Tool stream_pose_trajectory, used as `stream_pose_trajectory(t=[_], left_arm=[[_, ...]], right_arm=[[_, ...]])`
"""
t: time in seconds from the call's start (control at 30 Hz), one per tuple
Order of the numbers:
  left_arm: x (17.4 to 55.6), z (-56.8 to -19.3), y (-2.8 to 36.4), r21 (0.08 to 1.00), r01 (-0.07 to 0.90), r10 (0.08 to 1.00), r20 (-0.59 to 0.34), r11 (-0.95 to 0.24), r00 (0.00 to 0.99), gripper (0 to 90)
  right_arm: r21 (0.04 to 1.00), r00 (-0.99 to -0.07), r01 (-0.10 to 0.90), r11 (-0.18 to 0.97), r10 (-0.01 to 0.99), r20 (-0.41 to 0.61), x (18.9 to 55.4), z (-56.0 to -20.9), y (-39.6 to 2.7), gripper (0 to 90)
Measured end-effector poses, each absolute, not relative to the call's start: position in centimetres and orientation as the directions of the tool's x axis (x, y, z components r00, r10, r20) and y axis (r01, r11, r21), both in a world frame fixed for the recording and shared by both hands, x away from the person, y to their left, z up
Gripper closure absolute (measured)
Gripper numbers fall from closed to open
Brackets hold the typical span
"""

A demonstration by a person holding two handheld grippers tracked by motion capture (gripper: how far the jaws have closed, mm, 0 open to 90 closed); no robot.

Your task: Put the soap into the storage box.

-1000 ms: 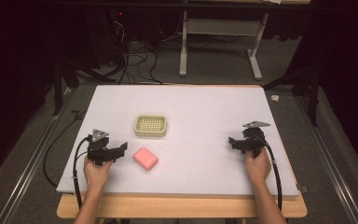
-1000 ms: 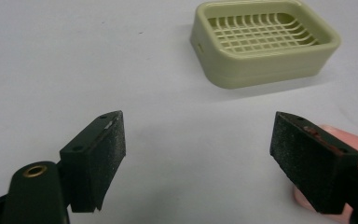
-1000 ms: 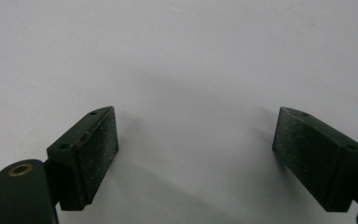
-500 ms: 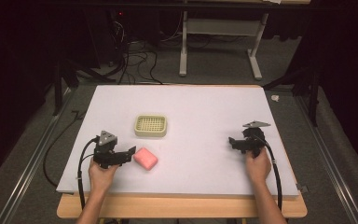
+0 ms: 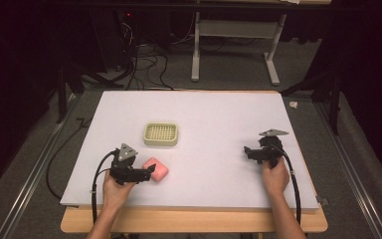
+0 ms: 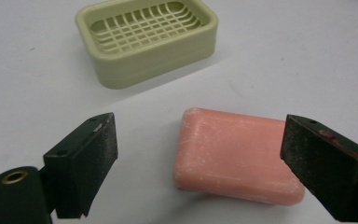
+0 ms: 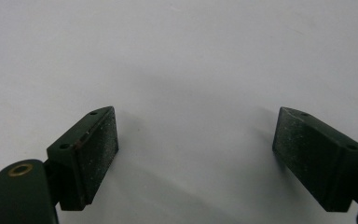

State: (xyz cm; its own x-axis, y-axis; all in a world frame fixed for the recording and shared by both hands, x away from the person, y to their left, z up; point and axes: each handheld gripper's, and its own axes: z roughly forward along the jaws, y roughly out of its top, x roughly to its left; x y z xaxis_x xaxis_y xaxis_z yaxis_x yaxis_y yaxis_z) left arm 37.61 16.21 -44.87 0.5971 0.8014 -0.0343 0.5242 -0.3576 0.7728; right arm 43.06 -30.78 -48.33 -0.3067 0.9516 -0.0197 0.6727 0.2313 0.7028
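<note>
Since a second ago, the left gripper (image 5: 149, 172) has been carried rightward up to the pink soap bar (image 5: 156, 170); the right gripper (image 5: 247, 151) has been kept in place. Both sets of jaws are spread wide. The soap (image 6: 235, 154) is seen lying flat between the left jaws, nearer the right-hand one, its long axis running across the gap. Beyond it, the green soap dish (image 6: 147, 39) is set apart on the white table (image 5: 219, 124).
</note>
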Motion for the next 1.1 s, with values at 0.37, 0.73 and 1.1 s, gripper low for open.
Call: stream_pose_trajectory(t=[0.37, 0.73, 1.1], left_arm=[[37.7, -46.0, 14.3, 0.742, 0.52, 0.776, 0.0, -0.423, 0.631, 4.8], [38.4, -47.4, 13.2, 0.708, 0.548, 0.772, -0.005, -0.447, 0.636, 1.5], [38.5, -48.6, 13.0, 0.697, 0.563, 0.776, -0.016, -0.444, 0.631, 6.0]], right_arm=[[0.704, -0.306, 0.671, 0.231, 0.952, -0.021, 43.1, -48.3, -30.8, 14.6], [0.705, -0.306, 0.671, 0.231, 0.952, -0.021, 43.1, -48.3, -30.8, 14.6], [0.704, -0.305, 0.671, 0.231, 0.952, -0.022, 43.1, -48.3, -30.8, 14.6]])
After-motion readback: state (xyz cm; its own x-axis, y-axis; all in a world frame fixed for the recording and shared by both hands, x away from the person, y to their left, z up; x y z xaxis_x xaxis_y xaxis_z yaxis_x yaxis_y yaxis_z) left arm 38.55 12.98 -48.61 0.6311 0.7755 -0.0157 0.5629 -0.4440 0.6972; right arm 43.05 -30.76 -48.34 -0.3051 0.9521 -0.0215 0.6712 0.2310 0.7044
